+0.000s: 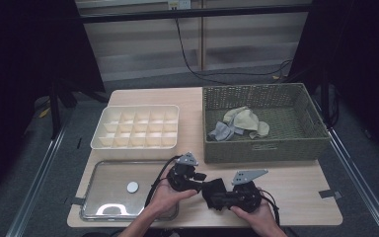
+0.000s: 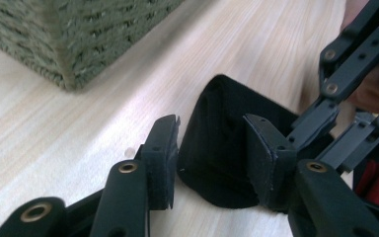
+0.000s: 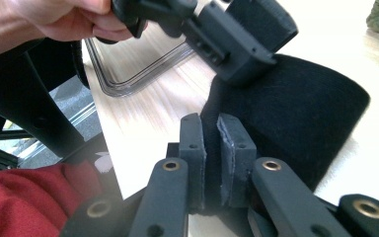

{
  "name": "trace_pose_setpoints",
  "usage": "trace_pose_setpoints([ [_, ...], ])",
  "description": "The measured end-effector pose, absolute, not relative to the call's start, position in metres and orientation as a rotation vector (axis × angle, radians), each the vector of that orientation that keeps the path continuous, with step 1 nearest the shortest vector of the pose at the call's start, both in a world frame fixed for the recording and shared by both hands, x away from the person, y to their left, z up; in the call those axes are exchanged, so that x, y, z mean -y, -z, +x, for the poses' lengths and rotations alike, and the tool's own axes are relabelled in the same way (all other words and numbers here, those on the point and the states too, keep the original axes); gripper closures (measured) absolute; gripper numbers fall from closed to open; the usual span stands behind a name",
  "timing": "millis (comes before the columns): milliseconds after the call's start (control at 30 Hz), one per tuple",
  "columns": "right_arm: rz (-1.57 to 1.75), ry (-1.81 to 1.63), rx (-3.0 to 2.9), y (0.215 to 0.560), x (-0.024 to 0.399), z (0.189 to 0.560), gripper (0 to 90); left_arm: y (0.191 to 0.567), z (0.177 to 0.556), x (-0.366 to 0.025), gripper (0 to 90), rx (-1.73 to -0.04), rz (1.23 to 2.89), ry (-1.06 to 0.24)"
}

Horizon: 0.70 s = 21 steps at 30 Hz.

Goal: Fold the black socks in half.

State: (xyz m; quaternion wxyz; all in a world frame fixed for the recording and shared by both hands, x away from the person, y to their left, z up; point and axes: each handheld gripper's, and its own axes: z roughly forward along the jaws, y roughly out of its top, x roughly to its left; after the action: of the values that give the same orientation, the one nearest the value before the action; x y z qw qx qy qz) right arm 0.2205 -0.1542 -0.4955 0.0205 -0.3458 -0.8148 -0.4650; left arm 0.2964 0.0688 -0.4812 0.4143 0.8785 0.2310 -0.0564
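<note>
On the near edge of the wooden table (image 1: 286, 187), two grippers meet at a folded black cloth (image 1: 214, 191).

Right gripper (image 3: 211, 148) has its jaws pressed together on a fold of the black cloth, which lies on the table between the two hands; the left gripper (image 2: 212, 148) has its jaws apart, standing on both sides of the cloth without pressing it. Just left of them lies a clear tray (image 1: 98, 210) with one small round white piece (image 1: 132, 187) in it. Farther back stands a cream divided box (image 1: 101, 140), its compartments empty as far as visible. Right of it, a green woven basket (image 1: 266, 148) holds several crumpled pale cloths (image 1: 239, 122).
</note>
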Motion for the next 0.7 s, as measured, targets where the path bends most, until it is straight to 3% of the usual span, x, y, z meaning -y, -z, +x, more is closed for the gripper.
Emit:
trace_pose_setpoints([
  [433,-1.164,1.406,2.581,0.489,0.169,0.215,68.8,0.486,0.291,-0.069,50.2,-0.600,2.241,0.205],
  [700,-1.217,1.388,2.580,0.487,0.178,0.207,68.8,0.488,0.285,-0.066,43.0,-0.572,2.252,0.206],
])
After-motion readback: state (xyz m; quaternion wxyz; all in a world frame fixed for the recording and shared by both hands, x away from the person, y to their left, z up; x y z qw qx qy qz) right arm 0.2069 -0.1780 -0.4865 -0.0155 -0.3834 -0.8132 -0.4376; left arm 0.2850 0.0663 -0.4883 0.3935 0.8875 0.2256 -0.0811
